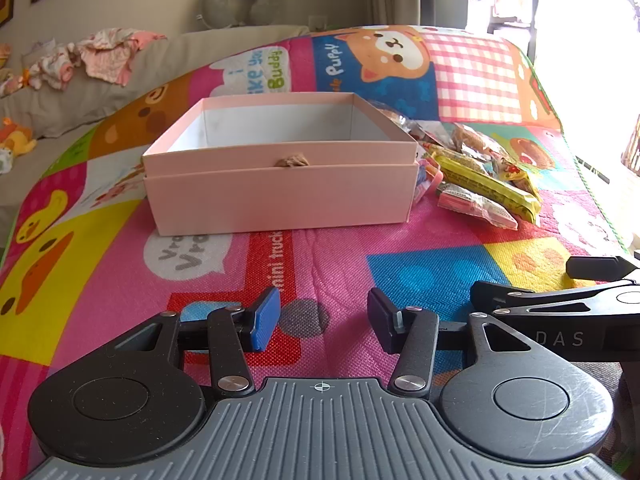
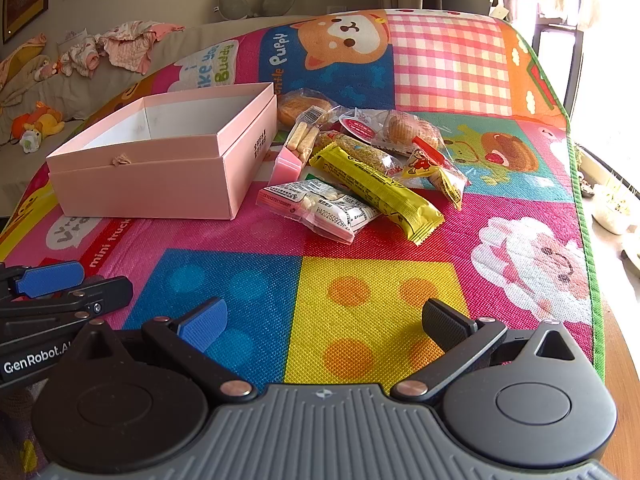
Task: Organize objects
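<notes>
An empty pale-pink cardboard box (image 2: 160,152) sits open on a bright cartoon-print woven mat (image 2: 360,300). Just beside it, at its 3 o'clock, lies a loose pile of wrapped snacks (image 2: 360,168) — a long yellow foil bar (image 2: 380,192) nearest. Both grippers hover low over the mat, released and holding nothing: the right gripper (image 2: 324,324) spread wide, the left gripper (image 1: 324,320) less so. A sensible start — the right gripper takes the yellow bar across its narrow width, lifts clear, then carries it toward 10 o'clock into the box.

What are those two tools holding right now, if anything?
Nothing. The left tool and right tool are both open and empty above the mat; the snacks lie untouched.
</notes>
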